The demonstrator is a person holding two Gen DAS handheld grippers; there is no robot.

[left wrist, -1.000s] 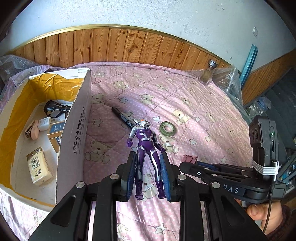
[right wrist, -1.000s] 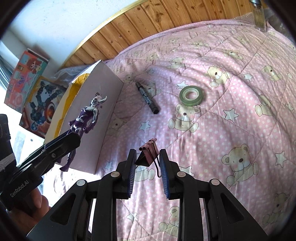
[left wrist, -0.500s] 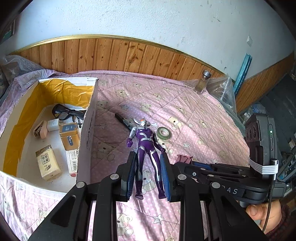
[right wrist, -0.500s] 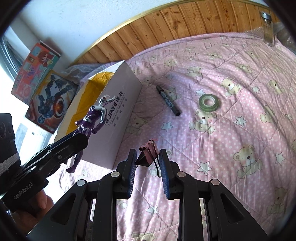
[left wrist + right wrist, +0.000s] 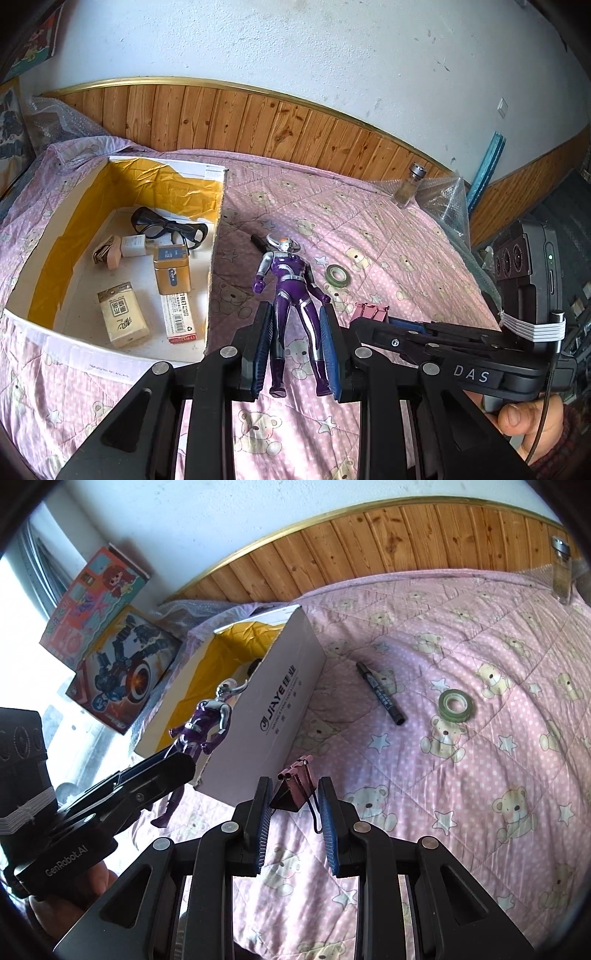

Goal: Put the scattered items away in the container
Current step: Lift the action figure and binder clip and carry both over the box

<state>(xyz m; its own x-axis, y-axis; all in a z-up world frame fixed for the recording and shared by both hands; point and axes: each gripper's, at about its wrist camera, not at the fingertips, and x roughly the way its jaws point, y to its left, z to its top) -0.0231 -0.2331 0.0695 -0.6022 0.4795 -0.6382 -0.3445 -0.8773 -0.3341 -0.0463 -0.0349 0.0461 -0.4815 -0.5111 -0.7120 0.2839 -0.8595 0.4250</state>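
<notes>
Here we pinch the purple figure [image 5: 291,295] in our left hand-held gripper [image 5: 295,354], beside the box [image 5: 216,258]; our right hand-held gripper [image 5: 295,823] clamps the binder clip [image 5: 295,794] above the bed [image 5: 480,775].

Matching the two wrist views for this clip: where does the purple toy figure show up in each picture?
Left wrist view: purple toy figure at centre, legs clamped between the left hand-held gripper fingers, over the blanket.
Right wrist view: the figure at left, held in front of the cardboard box.
Shared landmark: the green tape roll lying on the blanket.
</notes>
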